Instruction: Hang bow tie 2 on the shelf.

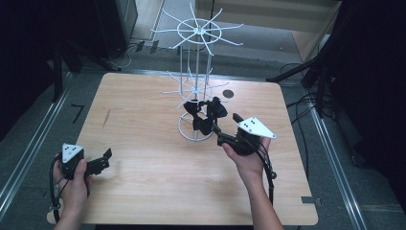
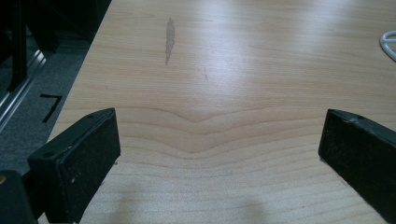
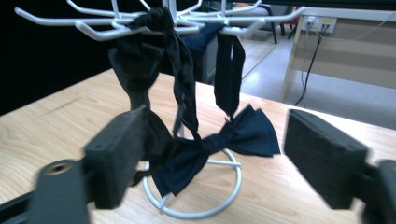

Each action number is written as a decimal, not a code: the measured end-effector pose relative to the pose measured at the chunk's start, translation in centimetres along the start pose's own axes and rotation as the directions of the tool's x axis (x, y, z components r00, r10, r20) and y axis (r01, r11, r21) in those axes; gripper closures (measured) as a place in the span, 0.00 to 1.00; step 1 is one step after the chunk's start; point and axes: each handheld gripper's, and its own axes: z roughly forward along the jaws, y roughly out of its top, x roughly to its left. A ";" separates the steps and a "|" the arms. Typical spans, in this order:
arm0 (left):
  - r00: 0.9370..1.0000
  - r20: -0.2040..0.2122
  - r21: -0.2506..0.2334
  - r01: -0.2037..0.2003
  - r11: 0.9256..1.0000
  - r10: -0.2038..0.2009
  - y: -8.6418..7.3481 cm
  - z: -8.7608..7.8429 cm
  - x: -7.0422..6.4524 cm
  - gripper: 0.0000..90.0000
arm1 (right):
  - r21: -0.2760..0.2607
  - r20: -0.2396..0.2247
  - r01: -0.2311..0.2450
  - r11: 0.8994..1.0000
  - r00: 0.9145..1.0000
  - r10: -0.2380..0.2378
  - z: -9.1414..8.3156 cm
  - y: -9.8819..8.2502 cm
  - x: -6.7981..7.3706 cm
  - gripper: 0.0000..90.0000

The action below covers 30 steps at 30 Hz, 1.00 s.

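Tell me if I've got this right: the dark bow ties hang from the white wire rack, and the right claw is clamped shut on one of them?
Not quite. The bow ties do hang from the white wire rack, but the right claw is open: the right gripper view shows its pads standing wide apart, with a tie between them and unpressed.

The high view is dim and soft, with black surrounds left and right, while the pale wooden table [image 1: 143, 143] catches even overhead light and throws only faint shadows under the hands. In the left gripper view a broad white glare spreads over the far right of the table, washing out the grain there, and two weak shadows lie near the bottom edge. The right gripper view is motion-blurred: its near fingers [image 3: 119, 154] smear at the edges, the dark bow tie [image 3: 219, 142] stays fairly sharp though short of detail, and the far floor behind the white wire rack [image 3: 140, 21] is bright and hazy.
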 end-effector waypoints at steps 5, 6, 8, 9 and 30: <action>1.000 0.000 0.000 0.001 1.000 -0.001 0.0 0.0 0.0 0.00 | 0.030 0.005 -0.006 1.000 1.000 0.006 -0.4 -0.4 -0.2 0.15; 1.000 -0.001 0.000 0.002 1.000 -0.002 0.0 0.0 0.0 0.00 | 0.031 0.008 -0.004 1.000 1.000 0.003 -0.4 -0.6 -0.3 0.15; 1.000 -0.001 0.000 0.002 1.000 -0.002 0.0 0.0 0.0 0.00 | 0.036 0.013 -0.008 0.999 1.000 0.008 -0.6 -0.8 -0.4 0.15; 1.000 -0.001 0.000 0.003 1.000 -0.003 0.0 0.0 0.0 0.00 | 0.036 0.016 -0.012 0.999 1.000 0.012 -0.7 -0.9 -0.5 0.14; 1.000 0.000 0.001 -0.002 1.000 0.002 0.0 0.0 0.0 0.00 | 0.062 0.032 -0.037 0.997 0.999 0.035 -2.6 -3.5 -2.1 0.07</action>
